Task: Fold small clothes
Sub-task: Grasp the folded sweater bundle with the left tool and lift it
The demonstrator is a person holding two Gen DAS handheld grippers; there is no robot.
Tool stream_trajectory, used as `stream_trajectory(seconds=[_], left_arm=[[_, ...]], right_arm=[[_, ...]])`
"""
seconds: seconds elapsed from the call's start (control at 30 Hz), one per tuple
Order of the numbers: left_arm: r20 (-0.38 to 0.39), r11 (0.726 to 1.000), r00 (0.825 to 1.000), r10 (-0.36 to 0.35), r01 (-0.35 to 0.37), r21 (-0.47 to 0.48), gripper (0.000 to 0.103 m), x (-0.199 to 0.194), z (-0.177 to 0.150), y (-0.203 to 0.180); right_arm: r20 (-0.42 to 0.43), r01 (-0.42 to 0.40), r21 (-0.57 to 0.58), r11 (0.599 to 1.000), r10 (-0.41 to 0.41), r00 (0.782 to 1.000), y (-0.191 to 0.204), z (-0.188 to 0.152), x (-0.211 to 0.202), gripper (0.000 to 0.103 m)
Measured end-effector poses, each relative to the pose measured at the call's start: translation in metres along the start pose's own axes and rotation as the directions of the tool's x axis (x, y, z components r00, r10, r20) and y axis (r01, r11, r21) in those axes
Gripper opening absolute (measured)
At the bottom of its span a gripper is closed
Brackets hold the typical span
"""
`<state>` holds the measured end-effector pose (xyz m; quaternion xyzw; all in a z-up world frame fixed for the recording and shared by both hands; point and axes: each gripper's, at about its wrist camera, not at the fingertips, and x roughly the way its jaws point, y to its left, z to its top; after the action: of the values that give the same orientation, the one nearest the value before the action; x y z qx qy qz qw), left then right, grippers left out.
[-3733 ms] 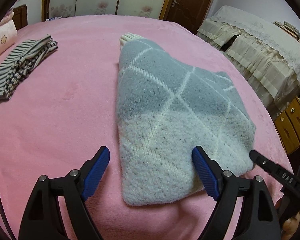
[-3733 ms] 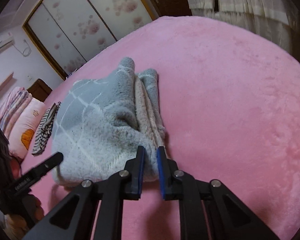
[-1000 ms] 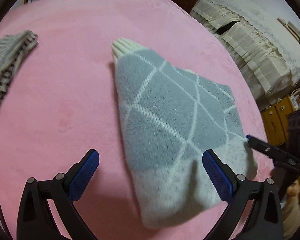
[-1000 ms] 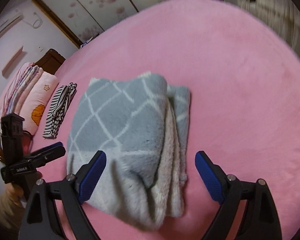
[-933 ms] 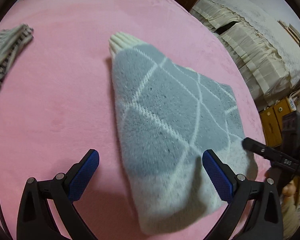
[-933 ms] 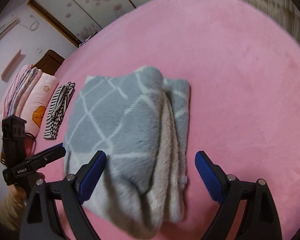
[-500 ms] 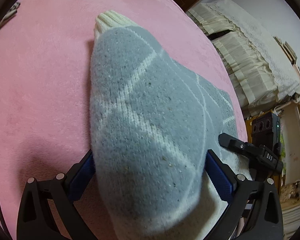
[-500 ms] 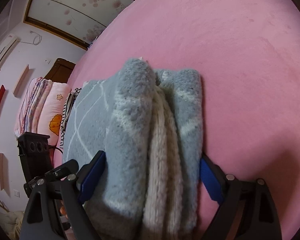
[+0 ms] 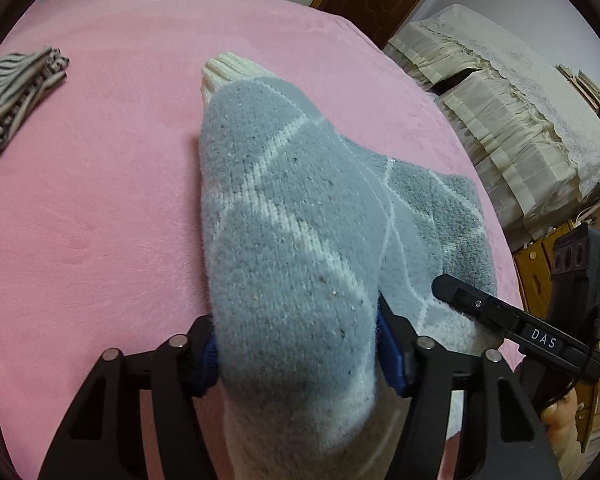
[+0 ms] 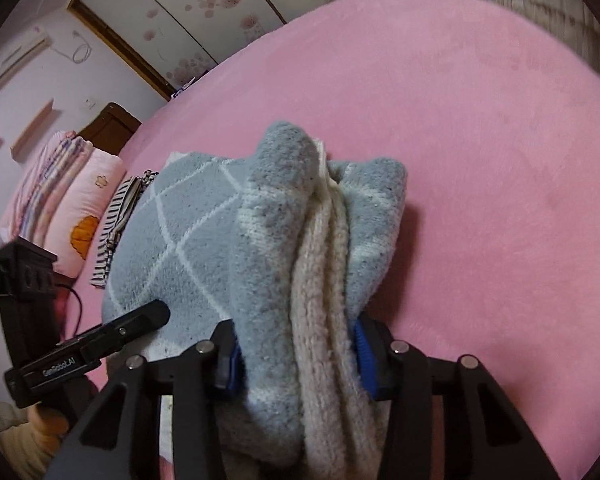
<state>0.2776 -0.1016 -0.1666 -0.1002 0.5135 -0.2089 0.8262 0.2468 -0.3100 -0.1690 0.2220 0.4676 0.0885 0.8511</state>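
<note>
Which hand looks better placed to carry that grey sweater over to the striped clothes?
Probably the left: its hand-held gripper has just closed on the sweater edge nearer the striped clothes. The right hand-held gripper clamps the far side.

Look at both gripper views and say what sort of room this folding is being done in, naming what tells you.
Most likely a bedroom. The grey sweater lies on a wide bed under a pink blanket, pillows are stacked at its head, and a wardrobe with flowered sliding doors stands behind.
</note>
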Motion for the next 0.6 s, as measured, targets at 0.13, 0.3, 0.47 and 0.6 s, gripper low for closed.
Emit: stream_trajectory(seconds=[0.13,0.3,0.47,0.6], left_arm=[[0.003,1.000,1.000,-0.003,0.002,0.008,0.059,-0.030,-0.007,0.001],[-0.024,1.000,1.000,-0.014,0.014,0.011,0.059,-0.074,-0.016,0.018],[-0.023,1.000,0.999,0.022,-0.021,0.019,0.059,-0.141,-0.007,0.064],[0.007,0.998,0.998,0.061,-0.061,0.026,0.059,-0.197,0.018,0.112]], right_arm=[[0.005,0.023,-0.006,1.000,-0.022,1.000,0.026,-0.005,-0.019,0.043],[-0.016,0.000,-0.023,1.000,-0.001,1.000,0.064,-0.019,-0.044,0.043],[-0.038,-0.066,-0.054,0.996,0.064,0.997,0.123,-0.021,-0.045,0.043],[-0.040,-0.166,-0.051,0.985,0.164,0.986,0.186,-0.006,-0.036,0.043]])
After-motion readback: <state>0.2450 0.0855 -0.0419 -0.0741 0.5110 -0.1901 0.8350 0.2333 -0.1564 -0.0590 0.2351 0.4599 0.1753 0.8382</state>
